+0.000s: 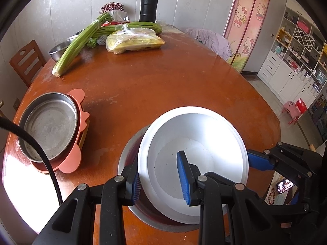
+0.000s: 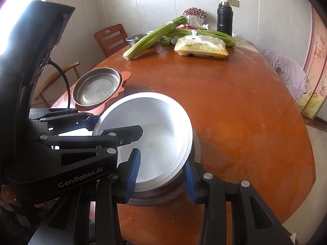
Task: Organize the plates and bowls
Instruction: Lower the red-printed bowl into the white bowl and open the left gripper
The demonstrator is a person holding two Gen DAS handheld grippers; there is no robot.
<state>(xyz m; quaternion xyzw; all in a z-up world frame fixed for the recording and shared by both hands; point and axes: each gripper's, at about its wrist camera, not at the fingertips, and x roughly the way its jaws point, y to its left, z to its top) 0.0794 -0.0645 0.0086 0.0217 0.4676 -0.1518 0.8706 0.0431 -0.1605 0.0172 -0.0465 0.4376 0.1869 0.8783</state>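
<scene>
A white bowl (image 1: 196, 143) rests tilted in a wider steel bowl (image 1: 127, 155) on the brown table. My left gripper (image 1: 160, 163) is shut on the white bowl's near left rim, one blue pad inside and one outside. In the right wrist view, my right gripper (image 2: 162, 157) is shut on the near right rim of the white bowl (image 2: 163, 122), the steel bowl (image 2: 163, 194) showing under it. To the left a steel plate (image 1: 49, 130) sits on stacked pink plates (image 1: 71, 163).
At the table's far end lie celery bunches (image 1: 77, 45), a bag of corn (image 1: 134, 41), a black flask (image 1: 148, 6) and another steel bowl (image 1: 58, 51). A wooden chair (image 1: 26, 61) stands at the left. The table edge (image 1: 273, 118) curves off to the right.
</scene>
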